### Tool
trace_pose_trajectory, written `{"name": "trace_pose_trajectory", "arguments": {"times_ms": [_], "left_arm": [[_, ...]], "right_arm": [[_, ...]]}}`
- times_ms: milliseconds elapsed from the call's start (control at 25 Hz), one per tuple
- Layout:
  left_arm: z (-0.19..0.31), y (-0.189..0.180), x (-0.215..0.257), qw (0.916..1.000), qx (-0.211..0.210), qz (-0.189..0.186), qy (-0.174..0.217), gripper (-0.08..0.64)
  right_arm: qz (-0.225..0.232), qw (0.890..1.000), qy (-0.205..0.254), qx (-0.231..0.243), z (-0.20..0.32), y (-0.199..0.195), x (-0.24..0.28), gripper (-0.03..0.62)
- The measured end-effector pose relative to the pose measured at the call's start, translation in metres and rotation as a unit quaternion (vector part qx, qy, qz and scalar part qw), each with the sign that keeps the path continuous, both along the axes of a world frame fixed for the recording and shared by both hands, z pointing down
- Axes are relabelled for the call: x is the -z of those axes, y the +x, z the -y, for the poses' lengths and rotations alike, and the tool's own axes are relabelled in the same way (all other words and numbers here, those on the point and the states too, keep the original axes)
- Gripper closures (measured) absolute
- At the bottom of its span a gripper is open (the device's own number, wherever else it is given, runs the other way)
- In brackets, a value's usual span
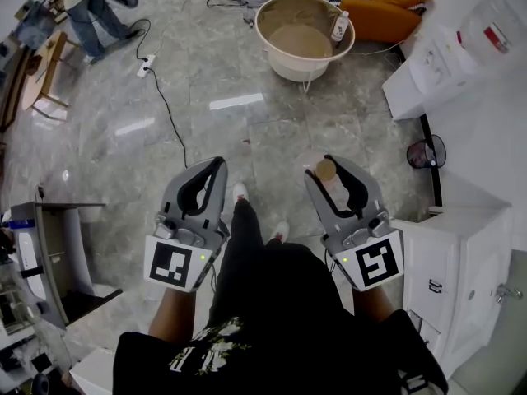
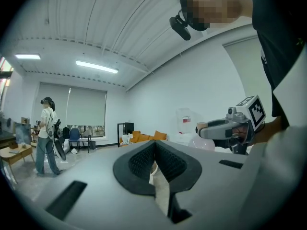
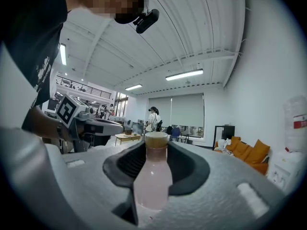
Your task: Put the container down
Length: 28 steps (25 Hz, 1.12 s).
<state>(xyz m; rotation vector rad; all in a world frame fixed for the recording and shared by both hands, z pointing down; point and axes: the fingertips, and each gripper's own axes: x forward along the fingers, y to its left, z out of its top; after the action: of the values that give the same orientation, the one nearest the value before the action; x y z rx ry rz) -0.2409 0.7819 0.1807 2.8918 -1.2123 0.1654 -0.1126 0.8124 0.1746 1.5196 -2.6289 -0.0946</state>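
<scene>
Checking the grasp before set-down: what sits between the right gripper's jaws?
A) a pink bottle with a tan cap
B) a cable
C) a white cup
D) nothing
A: the right gripper is shut on the bottle, tan cap poking out on top.

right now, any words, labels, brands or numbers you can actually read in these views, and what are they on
None can be read.
Water jug, red label: too blurred.
Person's shirt, pale print: too small and creased.
Left gripper and right gripper, cubes: square marker patterns, no letters.
Pink bottle in the right gripper: no label visible.
</scene>
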Motion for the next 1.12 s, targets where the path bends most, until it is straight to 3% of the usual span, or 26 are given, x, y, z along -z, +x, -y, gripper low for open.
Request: {"name": "trace_pose_trajectory", "arguments": {"times_ms": [320,520,1120], "left_arm": [[0.055,-0.015,0.001,0.9993,0.002,0.036,0.010,0.548],[0.097,-0.031,0.007,0.9997,0.011,0.022,0.008,0.548],[0.204,-0.096,0.005,0.9998,-0.012,0.012,0.006,0.548]], "right_arm": [[0.005,1.000,-0.001,0.003,0.061,-0.016,0.006,0.462],[0.003,1.000,0.001,0.004,0.100,-0.028,0.010,0.460],[0.002,1.000,0.001,-0.019,0.199,-0.091,0.010,0.462]]}}
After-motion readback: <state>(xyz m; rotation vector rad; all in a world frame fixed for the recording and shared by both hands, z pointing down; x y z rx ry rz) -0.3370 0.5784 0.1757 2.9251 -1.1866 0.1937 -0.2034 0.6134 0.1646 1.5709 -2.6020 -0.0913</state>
